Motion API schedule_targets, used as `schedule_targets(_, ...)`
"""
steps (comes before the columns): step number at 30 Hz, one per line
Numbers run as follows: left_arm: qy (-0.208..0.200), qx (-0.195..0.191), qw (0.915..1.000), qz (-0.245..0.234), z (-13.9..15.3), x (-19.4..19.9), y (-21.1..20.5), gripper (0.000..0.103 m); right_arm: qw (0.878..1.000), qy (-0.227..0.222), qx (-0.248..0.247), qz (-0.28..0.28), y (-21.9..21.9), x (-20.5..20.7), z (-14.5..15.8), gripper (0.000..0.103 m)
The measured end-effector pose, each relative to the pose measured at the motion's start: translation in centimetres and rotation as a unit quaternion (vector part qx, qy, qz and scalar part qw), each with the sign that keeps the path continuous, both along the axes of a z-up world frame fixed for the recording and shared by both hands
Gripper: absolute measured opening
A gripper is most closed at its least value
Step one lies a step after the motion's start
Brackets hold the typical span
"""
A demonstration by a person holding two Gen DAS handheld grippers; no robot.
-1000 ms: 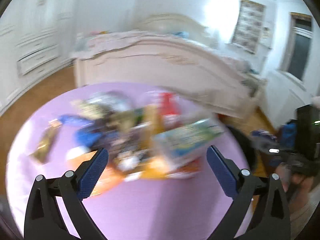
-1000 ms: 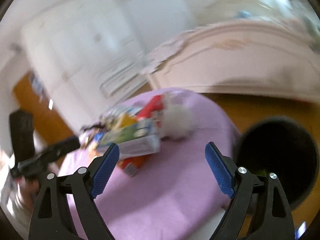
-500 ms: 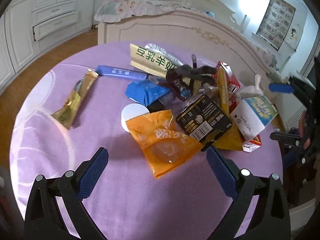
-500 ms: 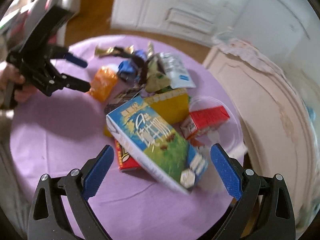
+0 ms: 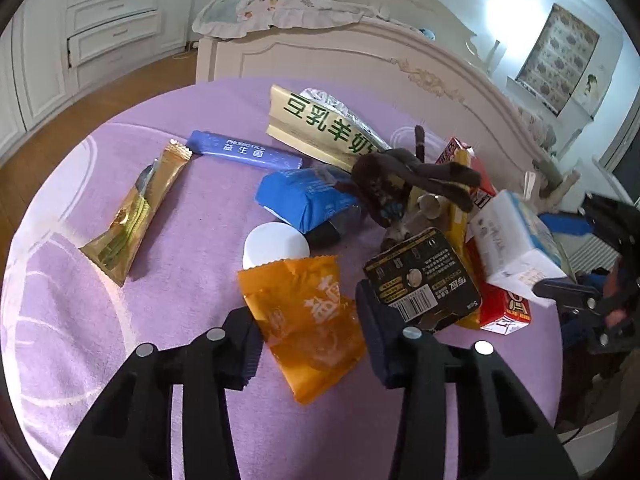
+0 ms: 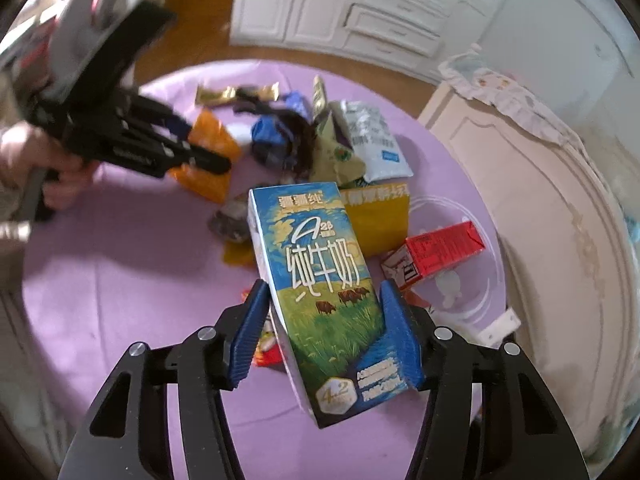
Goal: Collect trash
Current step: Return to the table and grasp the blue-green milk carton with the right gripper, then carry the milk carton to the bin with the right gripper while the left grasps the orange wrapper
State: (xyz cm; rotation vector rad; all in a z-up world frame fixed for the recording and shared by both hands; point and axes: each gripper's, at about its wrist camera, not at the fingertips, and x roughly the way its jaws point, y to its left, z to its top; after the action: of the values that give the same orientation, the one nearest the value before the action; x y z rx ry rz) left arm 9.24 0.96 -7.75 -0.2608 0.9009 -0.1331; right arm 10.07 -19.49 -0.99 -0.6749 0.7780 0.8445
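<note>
A pile of trash lies on a round table with a purple cloth (image 5: 120, 340). My left gripper (image 5: 308, 344) is shut on an orange snack wrapper (image 5: 308, 320) at the pile's near edge. My right gripper (image 6: 324, 336) is shut on a blue and green milk carton (image 6: 320, 280), which also shows in the left wrist view (image 5: 512, 240). Around them lie a gold sachet (image 5: 136, 208), a blue stick pack (image 5: 244, 154), a blue packet (image 5: 304, 200), a white lid (image 5: 272, 246), a black box with a barcode (image 5: 420, 280) and red cartons (image 6: 440, 252).
A white bed footboard (image 5: 360, 64) stands just beyond the table. White drawers and cupboards (image 5: 100, 28) line the far wall over a wooden floor. A clear plastic dish (image 6: 460, 300) lies under a red carton near the table's edge.
Both grippers have moved in over the pile and closed. The left one took hold of the orange wrapper; the right one took hold of the milk carton.
</note>
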Motion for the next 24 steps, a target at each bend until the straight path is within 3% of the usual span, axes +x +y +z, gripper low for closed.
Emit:
schedule_targets(3, -0.027, -0.003, 0.9996, 0.006, 1.0, -1.0, 0.3, 0.040, 0.996, 0.005, 0.076, -0.045, -1.2, -0.7, 1.7, 0.057)
schedule_targets(5, -0.045, -0.015, 0.9989, 0.006, 2.0, -1.9, 0.4, 0.040, 0.984, 0.021, 0.154, -0.092, -2.8, -1.0, 3.0, 0.057)
schedule_targets(7, -0.062, -0.019, 0.9979, 0.001, 3.0, -2.6, 0.0, 0.040, 0.959, 0.046, 0.240, -0.142, -5.0, -1.0, 3.7, 0.057)
schedule_targets(10, -0.090, -0.032, 0.9954, -0.014, 4.9, -3.2, -1.2, 0.040, 0.898, 0.087, 0.370, -0.220, -9.2, -1.5, 3.7, 0.057)
schedule_targets(15, -0.116, -0.043, 0.9901, -0.066, 7.5, -2.8, -5.7, 0.040, 0.842, 0.075, 0.440, -0.304, -14.6, -3.4, 3.1, 0.057)
schedule_targets(21, -0.121, -0.041, 0.9809, -0.147, 8.3, -0.9, -14.1, 0.040, 0.799, 0.042, 0.465, -0.380, -21.5, -5.4, 2.6, 0.057)
schedule_targets(24, -0.122, -0.037, 0.9747, -0.184, 8.4, -0.1, -18.4, 0.040, 0.784, 0.024, 0.464, -0.412, -24.4, -6.1, 2.0, 0.057)
